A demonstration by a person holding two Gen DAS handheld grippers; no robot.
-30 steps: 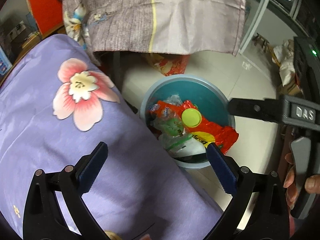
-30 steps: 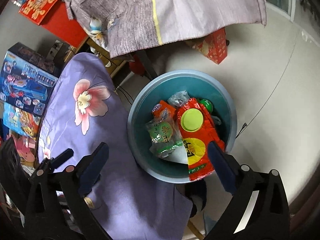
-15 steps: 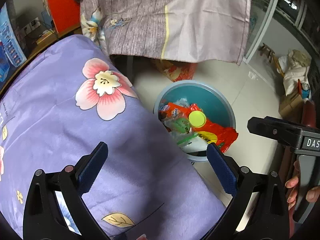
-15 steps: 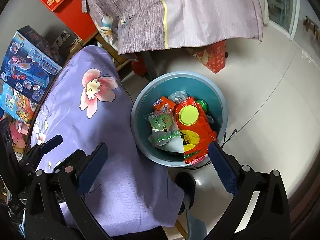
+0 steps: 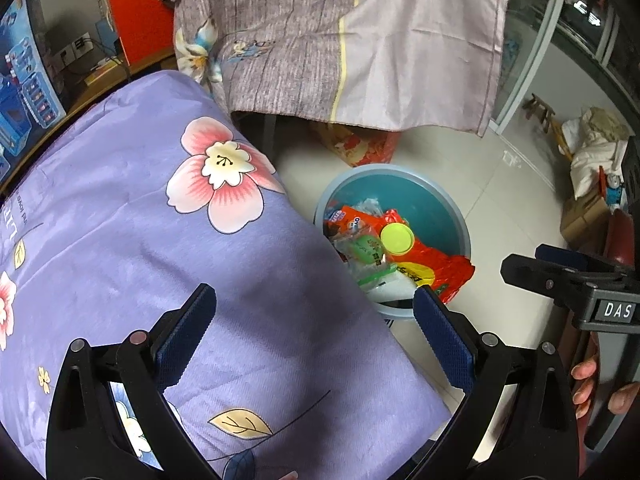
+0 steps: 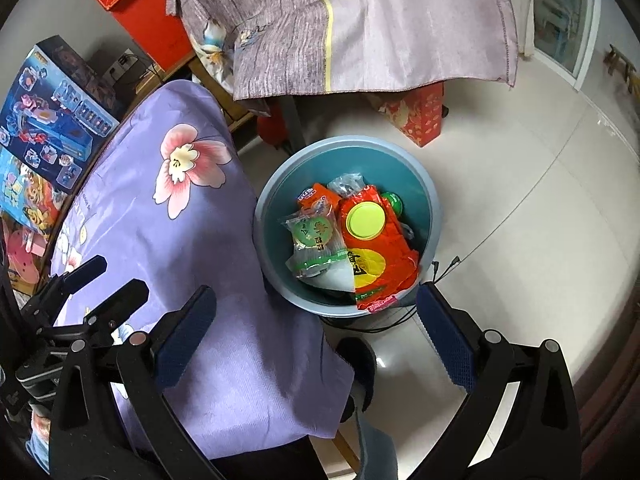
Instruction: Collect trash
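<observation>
A round teal bin (image 5: 444, 204) (image 6: 428, 184) stands on the pale tiled floor beside a table draped in a purple flowered cloth (image 5: 140, 240) (image 6: 192, 240). Inside the bin lie a red-and-yellow snack bag (image 5: 424, 260) (image 6: 380, 268), a yellow-green lid (image 5: 396, 238) (image 6: 366, 220), an orange wrapper (image 6: 318, 200) and a clear packet with a green disc (image 6: 314, 234). My left gripper (image 5: 316, 332) is open and empty above the cloth's edge. My right gripper (image 6: 320, 332) is also open and empty, high above the bin's near rim. In the left wrist view the right gripper's body appears at the right edge.
A grey-pink cloth (image 5: 340, 48) (image 6: 360, 24) hangs over furniture behind the bin, with a red patterned box (image 5: 360, 144) (image 6: 416, 116) under it. Toy boxes (image 6: 44, 120) stand at the left. A dark shoe (image 6: 356, 360) and a thin cable (image 6: 444, 268) lie near the bin.
Both grippers have pulled back and up from the bin, so it looks smaller and more of the purple cloth fills the view. Both stayed open.
</observation>
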